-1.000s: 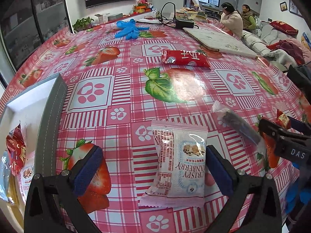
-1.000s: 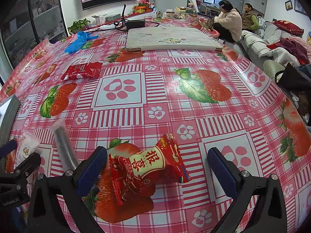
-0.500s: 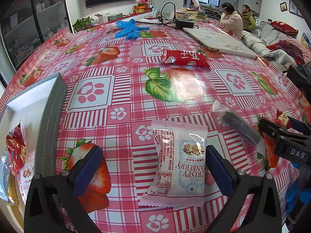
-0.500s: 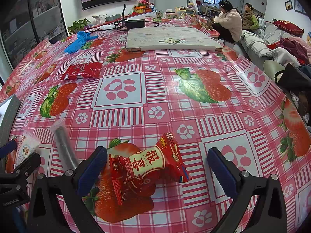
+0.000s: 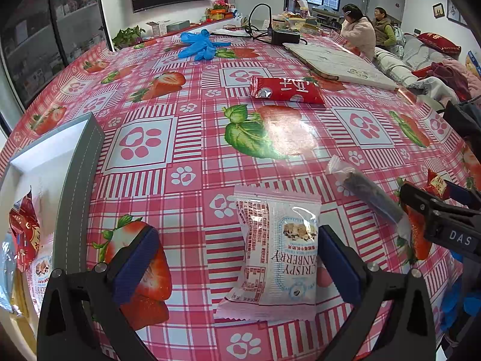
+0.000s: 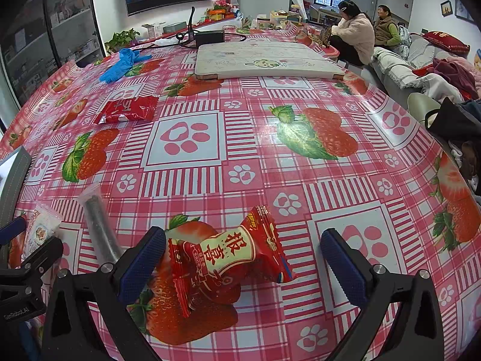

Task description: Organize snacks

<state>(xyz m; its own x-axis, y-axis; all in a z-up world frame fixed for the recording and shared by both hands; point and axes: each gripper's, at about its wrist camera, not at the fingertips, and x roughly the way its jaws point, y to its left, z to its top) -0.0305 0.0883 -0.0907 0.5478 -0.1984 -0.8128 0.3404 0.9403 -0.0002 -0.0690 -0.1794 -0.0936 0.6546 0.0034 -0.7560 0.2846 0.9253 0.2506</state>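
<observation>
The open left hand-held gripper (image 5: 237, 264) straddles the white cranberry packet (image 5: 278, 252), lying lengthwise along its fingers, right of the grey tray (image 5: 79, 186).

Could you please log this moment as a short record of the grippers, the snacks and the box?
left gripper: open, white cranberry packet between its fingers
right gripper: open, red candy packet between its fingers
dark snack stick: on the tablecloth, between both packets
long red packet: farther back
grey box: left edge, holds snacks
</observation>
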